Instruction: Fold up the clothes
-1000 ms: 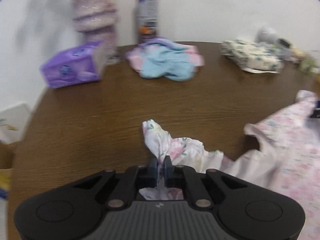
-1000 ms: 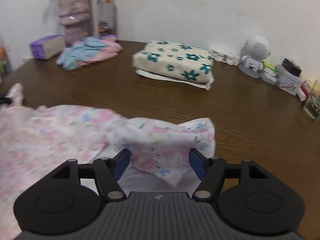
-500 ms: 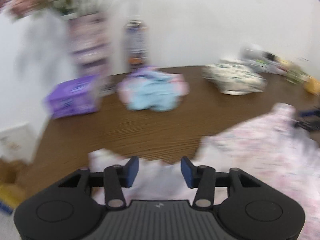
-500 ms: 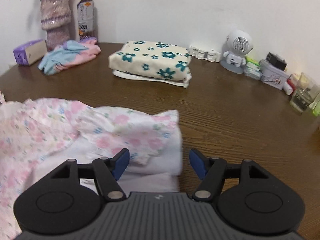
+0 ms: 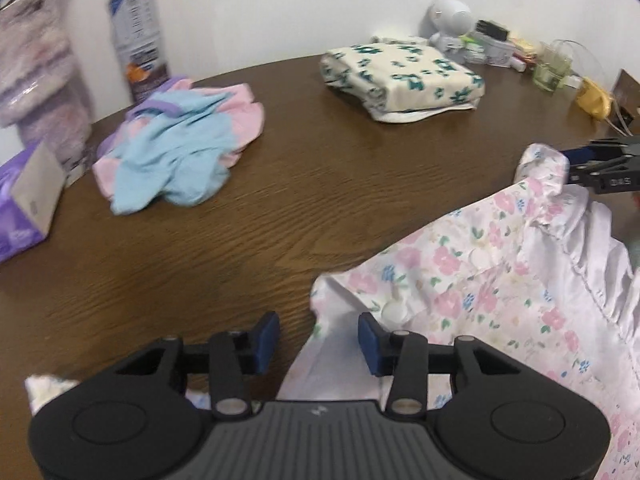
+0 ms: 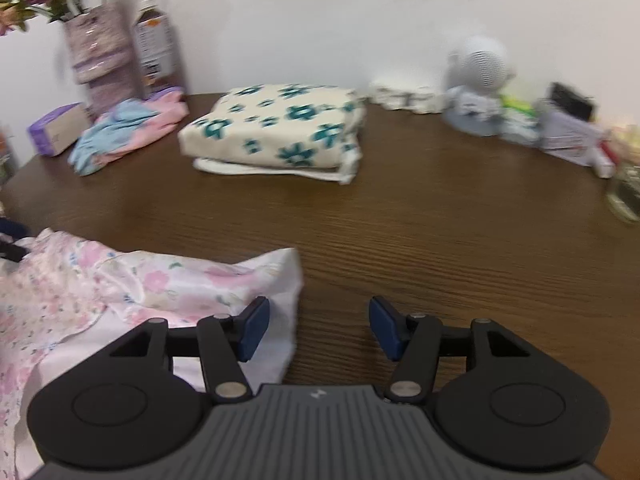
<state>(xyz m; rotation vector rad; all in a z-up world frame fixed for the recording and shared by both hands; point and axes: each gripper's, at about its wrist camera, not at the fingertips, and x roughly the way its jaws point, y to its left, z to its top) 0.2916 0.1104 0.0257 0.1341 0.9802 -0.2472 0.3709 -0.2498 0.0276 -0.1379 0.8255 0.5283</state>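
A pink floral garment (image 5: pixel 480 280) with a ruffled edge lies spread on the brown table (image 5: pixel 280 208), partly turned to show its white inside. My left gripper (image 5: pixel 318 338) is open, and the garment's near left edge lies between its blue pads. My right gripper (image 6: pixel 320 330) is open too. The garment's white corner (image 6: pixel 280 280) sits by its left finger, with bare wood between the pads. In the left wrist view the right gripper (image 5: pixel 572 168) shows at the far right, beside a ruffled corner.
A folded cream cloth with teal flowers (image 5: pixel 400 76) lies at the back of the table. A crumpled blue and pink garment (image 5: pixel 180 144) lies back left. Beyond it stand a bottle (image 5: pixel 138 32), a vase (image 6: pixel 100 48) and a purple tissue pack (image 5: pixel 24 208). Small clutter and a glass (image 5: pixel 554 72) line the far right.
My left gripper was shut on a bunched corner of the floral garment; it has opened, let go and swung right. My right gripper stayed open and shifted right off the cloth.
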